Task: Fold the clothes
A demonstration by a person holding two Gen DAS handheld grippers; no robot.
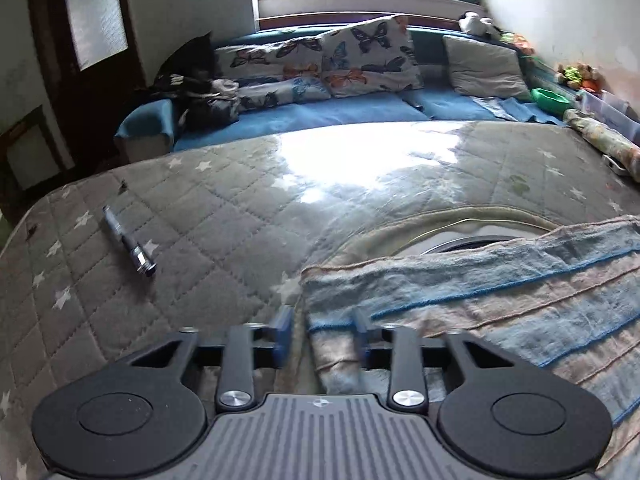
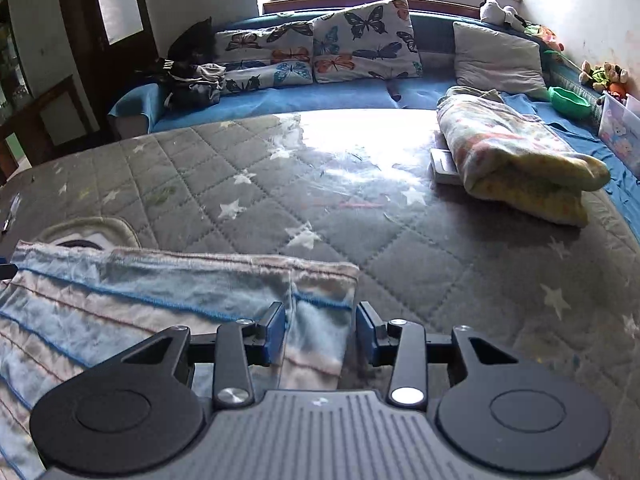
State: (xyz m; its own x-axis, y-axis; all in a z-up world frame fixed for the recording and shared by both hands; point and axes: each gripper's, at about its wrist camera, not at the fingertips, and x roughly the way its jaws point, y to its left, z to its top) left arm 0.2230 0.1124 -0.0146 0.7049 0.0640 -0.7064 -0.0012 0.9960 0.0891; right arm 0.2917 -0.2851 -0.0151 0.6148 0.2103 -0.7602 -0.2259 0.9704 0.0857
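Note:
A blue, white and pink striped garment (image 1: 500,300) lies spread on the grey quilted bed cover (image 1: 200,220). It partly covers a beige and white item (image 1: 460,236) behind it. My left gripper (image 1: 322,334) is open, its blue pads either side of the garment's left corner. In the right wrist view the same garment (image 2: 140,300) lies at the left. My right gripper (image 2: 320,330) is open, its pads either side of the garment's right corner. The cloth lies loose between both pairs of jaws.
A pen-like metal tube (image 1: 128,242) lies on the cover at the left. A rolled floral blanket (image 2: 516,168) rests on a white flat object (image 2: 444,168) at the right. Behind the cover stands a blue sofa (image 2: 320,100) with butterfly pillows (image 2: 360,40).

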